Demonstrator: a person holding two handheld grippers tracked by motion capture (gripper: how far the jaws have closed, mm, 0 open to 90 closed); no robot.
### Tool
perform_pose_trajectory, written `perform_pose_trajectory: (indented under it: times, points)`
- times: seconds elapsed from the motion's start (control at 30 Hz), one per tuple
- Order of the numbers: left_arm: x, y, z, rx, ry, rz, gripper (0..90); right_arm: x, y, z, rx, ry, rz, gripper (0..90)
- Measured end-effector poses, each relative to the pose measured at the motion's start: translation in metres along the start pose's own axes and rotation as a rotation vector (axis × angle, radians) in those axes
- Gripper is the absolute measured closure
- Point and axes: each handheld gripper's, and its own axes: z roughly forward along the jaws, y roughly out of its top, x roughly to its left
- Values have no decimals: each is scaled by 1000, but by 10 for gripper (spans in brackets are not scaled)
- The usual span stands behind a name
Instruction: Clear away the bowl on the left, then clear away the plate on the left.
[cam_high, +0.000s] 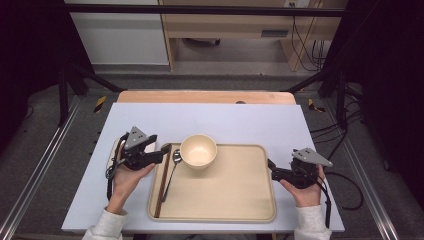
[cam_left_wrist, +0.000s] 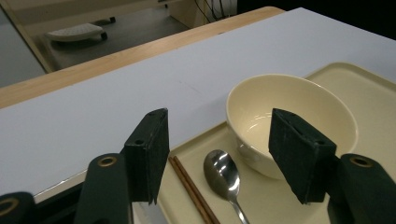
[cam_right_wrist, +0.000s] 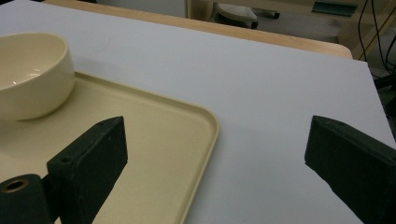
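A cream tray (cam_high: 230, 190) lies on the white table top. On its far left part stands an empty cream bowl (cam_high: 198, 150), upright. Left of the bowl lie a metal spoon (cam_high: 173, 167) and a pair of brown chopsticks (cam_high: 162, 180), both along the tray's left side. My left gripper (cam_high: 164, 150) hovers at the tray's far left corner, open, with nothing between its jaws. In the left gripper view the spoon (cam_left_wrist: 222, 170) and chopsticks (cam_left_wrist: 191, 191) lie below the jaws and the bowl (cam_left_wrist: 299, 107) is just beyond. My right gripper (cam_high: 271, 167) is open over the tray's right rim (cam_right_wrist: 205, 126).
A small white object (cam_high: 114, 152) lies on the table under my left hand. The white table top (cam_high: 225, 117) ends in a wooden strip at the far side. Black frame posts and cables (cam_high: 345, 150) stand off the table's right side.
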Motion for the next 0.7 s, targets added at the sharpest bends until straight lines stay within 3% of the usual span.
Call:
perform_pose_trajectory:
  times: [0.3,0.7]
  points:
    - [12,-11,-15,6,59,7,346,0,-1,0,6,2,-1,62]
    - [44,-27,-23,43,160,-34,312,-1,0,-2,-3,0,-1,62]
